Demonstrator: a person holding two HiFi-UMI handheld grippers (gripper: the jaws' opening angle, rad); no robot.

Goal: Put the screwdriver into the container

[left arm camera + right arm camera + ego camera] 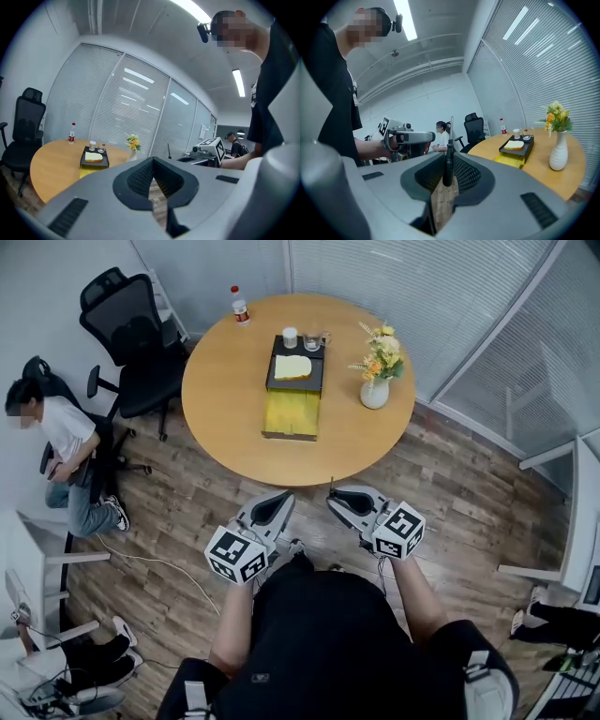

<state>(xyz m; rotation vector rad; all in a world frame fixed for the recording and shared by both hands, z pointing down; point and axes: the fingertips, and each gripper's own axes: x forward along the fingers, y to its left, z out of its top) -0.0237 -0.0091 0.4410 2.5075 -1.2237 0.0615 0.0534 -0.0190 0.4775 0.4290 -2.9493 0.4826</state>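
Over on the left a seated person (pixel 66 442) sits by the wall, with a black office chair (pixel 136 329) just beyond. The round wooden table (pixel 225 399) carries a bottle (pixel 240 306) at its far left edge. Near its middle lies a yellow container (pixel 291 413) with a black tray (pixel 298 382) at its far end, and a vase of flowers (pixel 375 393) stands to the right.

The person with the grippers stands short of the table, with both tools held low and well apart from it. The left gripper (pixel 279 500) has its fingers pressed together with nothing between them. The right gripper (pixel 337 498) pinches the screwdriver (pixel 448 164) by its dark handle. The screwdriver's long axis runs along the jaws, and its thin metal shaft sticks out past the fingertips, pointing towards the table's near edge.
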